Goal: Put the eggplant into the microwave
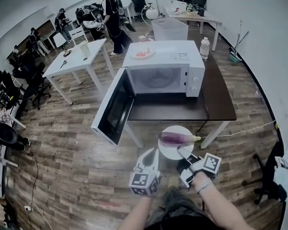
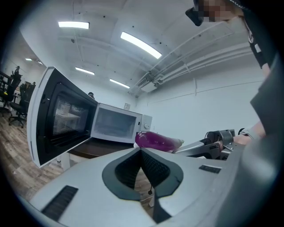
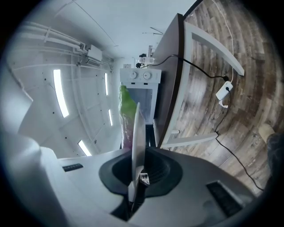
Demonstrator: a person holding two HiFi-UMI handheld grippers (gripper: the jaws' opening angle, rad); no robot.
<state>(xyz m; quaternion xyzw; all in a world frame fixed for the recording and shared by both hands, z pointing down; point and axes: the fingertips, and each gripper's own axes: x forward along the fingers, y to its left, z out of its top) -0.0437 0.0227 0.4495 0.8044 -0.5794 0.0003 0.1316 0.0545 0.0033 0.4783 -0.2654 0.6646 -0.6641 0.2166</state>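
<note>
Where the eggplant (image 1: pixel 175 138) lies: white plate (image 1: pixel 169 151), facing the open microwave (image 1: pixel 160 65)
Right tongs (image 1: pixel 181 150): clenched on the plate's rim
Left tongs (image 1: pixel 154 152): closed, empty
Label (image 1: pixel 183 56) on microwave top: too small to read

Microwave (image 1: pixel 163 65) (door open) on dark table (image 1: pixel 222 97)

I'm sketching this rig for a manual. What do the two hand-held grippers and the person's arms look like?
Both the left hand-held gripper and the right hand-held gripper have pale grey shells with dark ribbed jaw pads. Each carries a white cube printed with black square markers. Forearms are unsleeved; a pale strap crosses the right wrist.
</note>
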